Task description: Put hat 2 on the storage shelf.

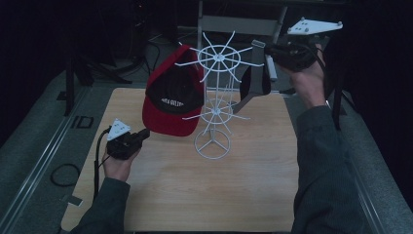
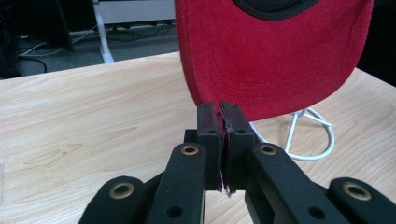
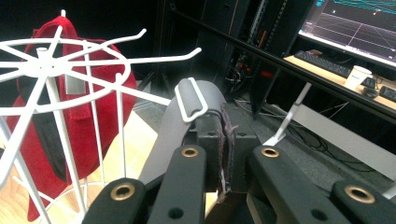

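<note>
A white wire hook rack stands mid-table. A red and black cap hangs on its left side, brim down. My left gripper is shut, and its tips meet the lower edge of the red brim; I cannot tell whether they pinch it. A dark cap with a grey strap hangs at the rack's right. My right gripper is raised there and shut on the grey strap, which lies under a hook end of the rack.
The rack's round base rests on the wooden table. Grey floor and rails surround the table. A white frame stands behind it. A desk with a monitor and a cup is beyond.
</note>
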